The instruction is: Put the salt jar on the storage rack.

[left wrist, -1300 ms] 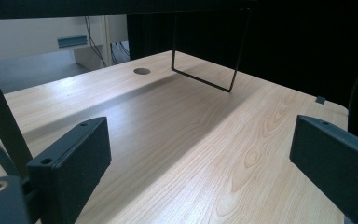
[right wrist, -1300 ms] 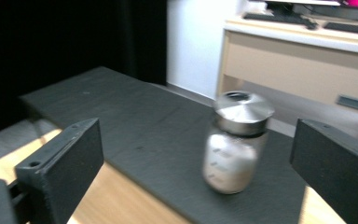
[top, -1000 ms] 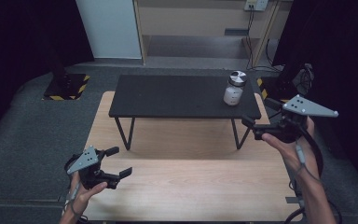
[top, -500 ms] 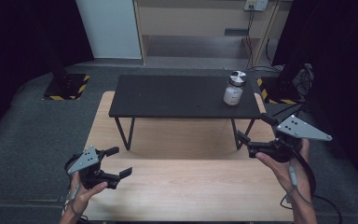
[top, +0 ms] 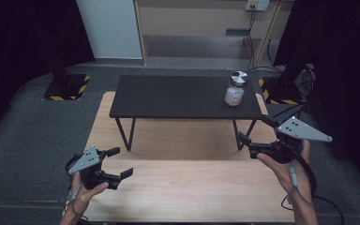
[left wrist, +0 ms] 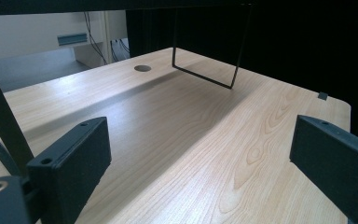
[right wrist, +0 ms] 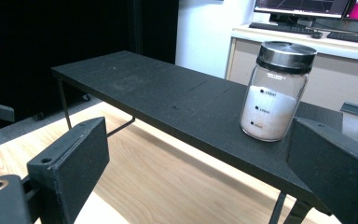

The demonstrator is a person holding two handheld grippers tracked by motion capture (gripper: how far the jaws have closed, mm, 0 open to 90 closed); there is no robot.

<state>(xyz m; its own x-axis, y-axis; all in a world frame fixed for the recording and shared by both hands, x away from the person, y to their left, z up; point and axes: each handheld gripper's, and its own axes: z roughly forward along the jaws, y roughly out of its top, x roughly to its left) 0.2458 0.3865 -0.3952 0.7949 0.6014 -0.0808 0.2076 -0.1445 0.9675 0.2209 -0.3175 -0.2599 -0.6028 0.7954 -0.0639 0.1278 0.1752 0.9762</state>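
Note:
A glass jar (top: 235,89) with a metal lid, about half full of white powder, stands upright at the right end of a low black shelf (top: 168,98) on the wooden table (top: 192,187). My right gripper (top: 255,129) hovers open off the shelf's near right corner, below and short of the jar. In the right gripper view the jar (right wrist: 277,93) stands on the shelf (right wrist: 168,102) ahead, apart from the open right gripper (right wrist: 200,163). My left gripper (top: 120,162) is open and empty over the table's near left. The left gripper (left wrist: 200,158) looks across bare wood.
The shelf stands on thin wire legs (left wrist: 205,77) with open space beneath. A round cable hole (left wrist: 142,68) is cut in the tabletop. Cables (top: 286,110) lie on the floor at right. A wooden cabinet (top: 201,23) stands behind, and a desk with a monitor (right wrist: 303,7).
My right gripper has dropped lower and come back toward the near side of the table, still open. The left gripper has barely shifted. The jar has stayed put.

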